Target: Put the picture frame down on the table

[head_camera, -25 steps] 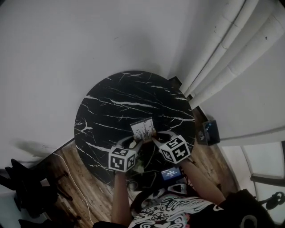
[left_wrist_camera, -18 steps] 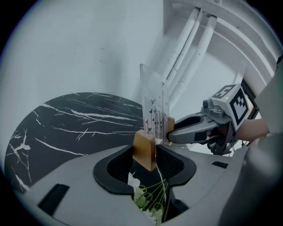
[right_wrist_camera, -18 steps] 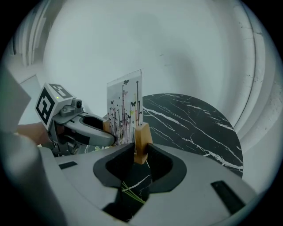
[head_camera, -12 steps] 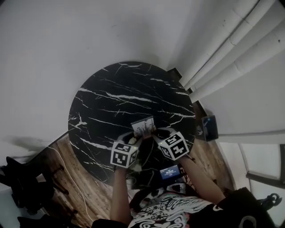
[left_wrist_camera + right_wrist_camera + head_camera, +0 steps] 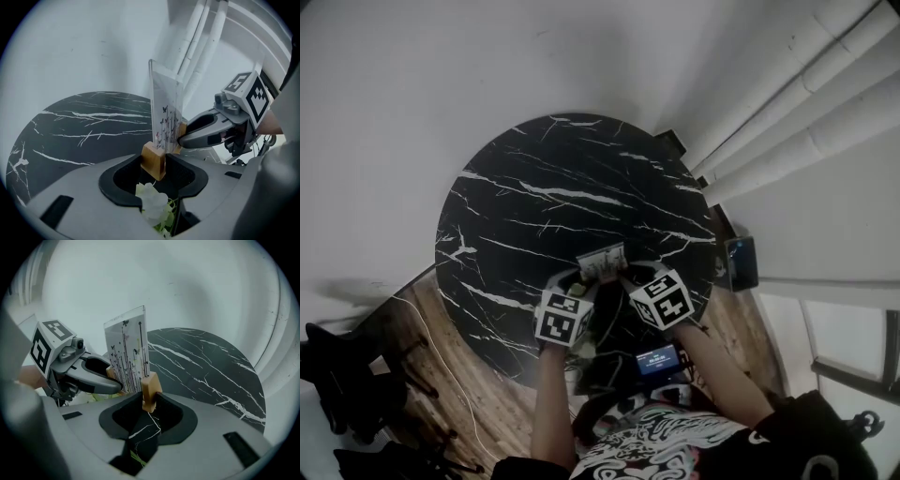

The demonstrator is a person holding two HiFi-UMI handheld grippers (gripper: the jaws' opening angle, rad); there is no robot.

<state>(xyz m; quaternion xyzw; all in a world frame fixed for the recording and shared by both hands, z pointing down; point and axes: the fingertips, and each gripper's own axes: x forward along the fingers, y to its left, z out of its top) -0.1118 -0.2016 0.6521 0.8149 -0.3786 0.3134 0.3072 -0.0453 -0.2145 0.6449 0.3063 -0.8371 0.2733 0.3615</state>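
The picture frame [image 5: 602,262] is a clear upright panel with a printed picture and a wooden block at each lower corner. It stands upright over the near edge of the round black marble table [image 5: 544,197]. My left gripper [image 5: 584,279] is shut on one wooden block [image 5: 153,160], with the panel [image 5: 166,112] rising just beyond it. My right gripper [image 5: 628,277] is shut on the other block [image 5: 150,387] below the panel [image 5: 127,350]. Each gripper shows in the other's view, the right [image 5: 182,138] and the left [image 5: 117,385]. Whether the blocks touch the table [image 5: 206,366] I cannot tell.
A white flower with green leaves [image 5: 152,206] lies under my left gripper. A device with a blue screen [image 5: 656,359] hangs at the person's waist. A dark box [image 5: 736,262] sits right of the table, white curtain folds [image 5: 787,103] beyond it, and dark furniture [image 5: 347,375] on the wooden floor at left.
Both grippers keep their hold on the frame. The frame and grippers have edged slightly up in the head view as the camera shifted; the table fills more of the picture.
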